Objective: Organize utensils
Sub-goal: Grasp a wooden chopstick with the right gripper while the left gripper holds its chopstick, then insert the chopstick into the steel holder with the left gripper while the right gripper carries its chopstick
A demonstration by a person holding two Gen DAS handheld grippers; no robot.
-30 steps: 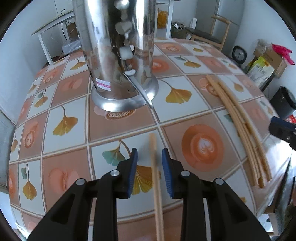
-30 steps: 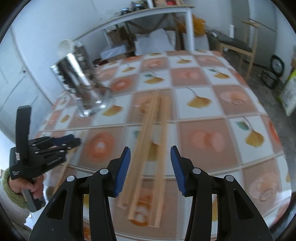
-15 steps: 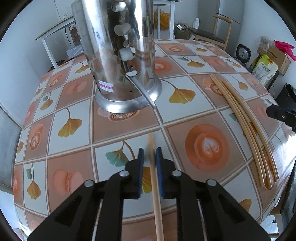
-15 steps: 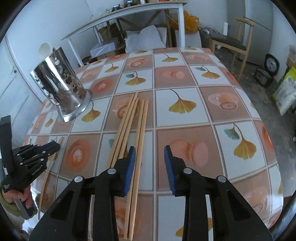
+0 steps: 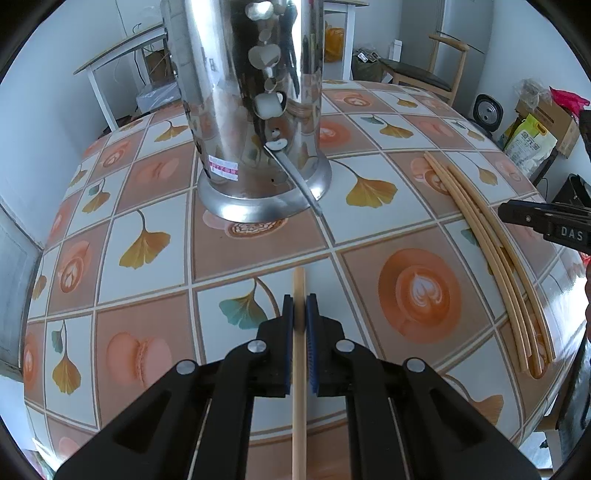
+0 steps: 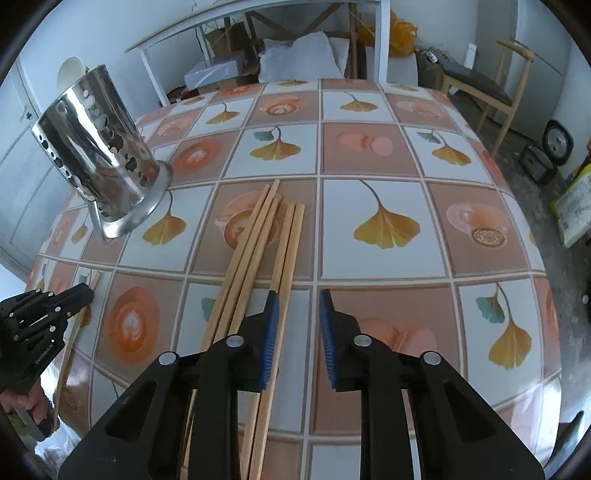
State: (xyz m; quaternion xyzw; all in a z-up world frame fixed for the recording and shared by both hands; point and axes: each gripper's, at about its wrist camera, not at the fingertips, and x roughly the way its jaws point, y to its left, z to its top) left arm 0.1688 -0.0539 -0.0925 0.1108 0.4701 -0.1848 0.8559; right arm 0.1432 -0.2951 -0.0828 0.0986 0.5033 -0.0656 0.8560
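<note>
A single wooden chopstick lies on the patterned tablecloth, and my left gripper is shut on it near its far end. Just beyond stands the perforated steel utensil holder, with a spoon handle poking out low down. Several more chopsticks lie in a bundle on the table. My right gripper hovers over their near part with its jaws closing; the outermost chopstick shows just inside the left pad, untouched. The holder is at the far left, and the left gripper is at the left edge.
The right gripper reaches in from the right beside the chopstick bundle, close to the table's right edge. Behind the table stand a white side table with boxes under it and a wooden chair.
My left jaws have closed onto the single chopstick. My right gripper has dropped closer and shifted right across the bundle, and its jaws have narrowed.
</note>
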